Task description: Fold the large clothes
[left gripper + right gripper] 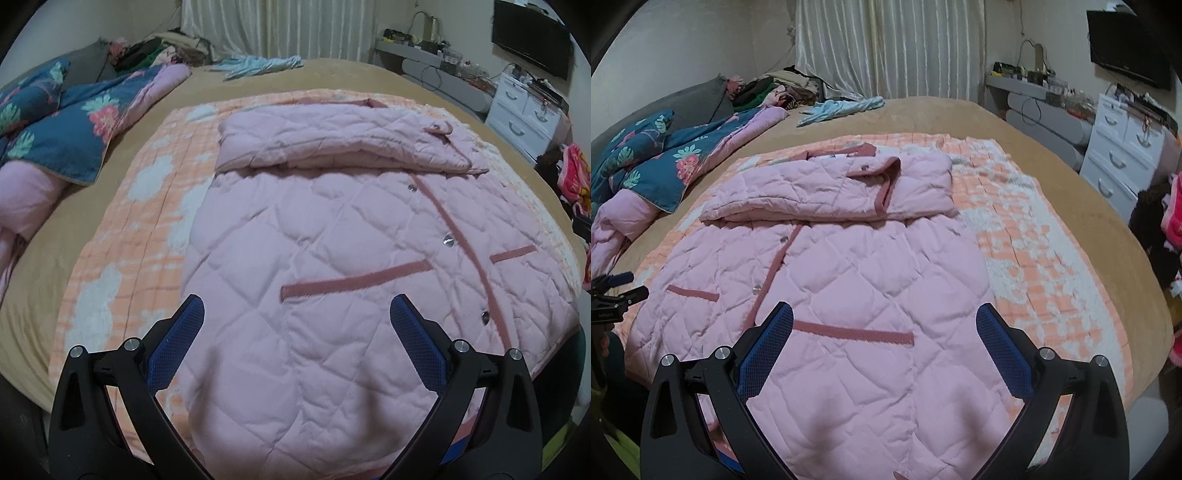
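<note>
**Camera setup: two wrist fisheyes, both low over the near edge of the bed**

Left wrist: looks forward along the left gripper (296, 306) fingers, facing across the pink quilted jacket (332, 229) toward the curtain (277, 26). Close to the hem; sits toward the jacket's left side.

Right wrist: same heading, along the right gripper (884, 314), close over the hem, offset right. The left rig shows at its left edge.

Shared: jacket, orange checked blanket (147, 206), floral duvet (665, 155), curtain, white drawers (1123, 162).
</note>
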